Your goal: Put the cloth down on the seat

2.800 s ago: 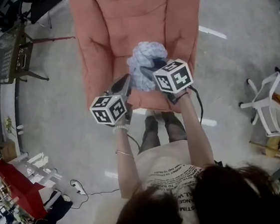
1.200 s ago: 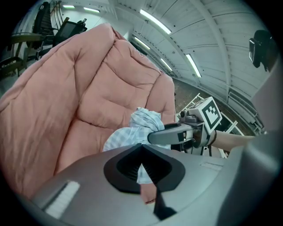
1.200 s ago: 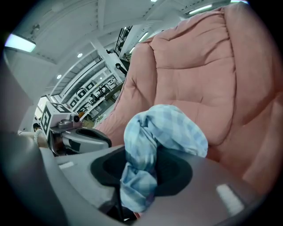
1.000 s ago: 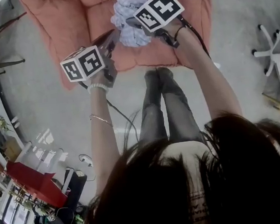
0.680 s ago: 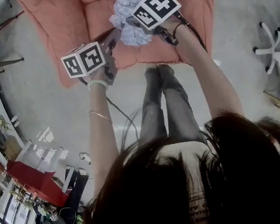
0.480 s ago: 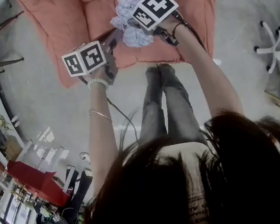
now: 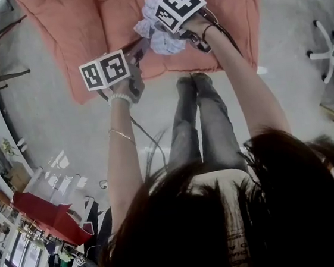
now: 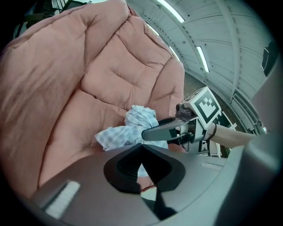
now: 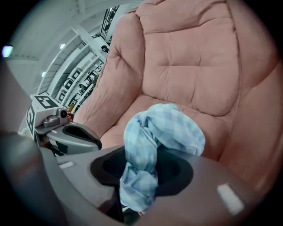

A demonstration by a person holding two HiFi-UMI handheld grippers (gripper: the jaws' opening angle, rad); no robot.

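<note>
Jaws of the right gripper point(image 9: 139, 175), just eased slightly wider yet still pinching the bunched checked cloth point(image 9: 164, 128), have sunk with the closed left gripper point(image 8: 141, 147), at its 8 o'clock, close to the armchair seat point(image 9: 104, 130), so release seems imminent.

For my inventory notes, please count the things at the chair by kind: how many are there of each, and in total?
Armchair: 1
Cloth: 1
Grippers: 2 (left gripper, right gripper)
Total: 4

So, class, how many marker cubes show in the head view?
2. The left cube is over the seat, near its front; the right cube is over the cloth. None looks hidden.
</note>
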